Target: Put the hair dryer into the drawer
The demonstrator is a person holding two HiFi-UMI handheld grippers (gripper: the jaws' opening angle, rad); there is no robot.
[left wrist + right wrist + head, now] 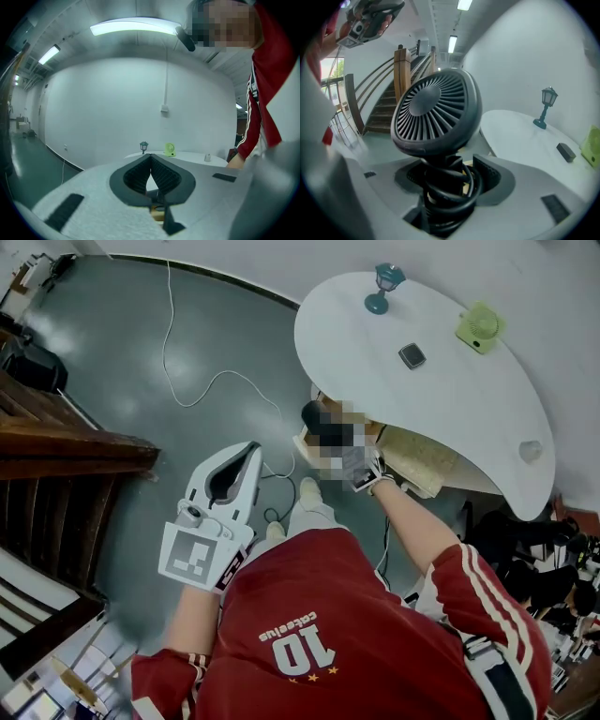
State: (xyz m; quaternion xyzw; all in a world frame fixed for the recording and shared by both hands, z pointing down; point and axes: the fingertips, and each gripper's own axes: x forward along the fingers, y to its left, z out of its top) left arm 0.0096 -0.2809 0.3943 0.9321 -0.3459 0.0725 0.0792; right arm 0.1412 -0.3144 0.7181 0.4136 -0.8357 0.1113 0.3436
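Observation:
The black hair dryer [436, 112], with a round grille and its cord coiled round the handle, fills the right gripper view. My right gripper [449, 176] is shut on its handle and cord. In the head view the dryer's dark end [312, 415] sits by the near edge of the white table [450, 399], and a mosaic patch hides most of the right gripper. An open light-wood drawer [422, 457] shows below the tabletop, just right of the dryer. My left gripper [246, 460] hangs over the grey floor to the left, shut and empty; its pads [140, 176] meet at the tip.
On the table stand a teal lamp figurine [383, 287], a small green fan [480, 326], a small dark box [412, 355] and a white cup [531, 451]. A white cable [187, 381] trails across the floor. A wooden staircase [66, 451] rises at the left.

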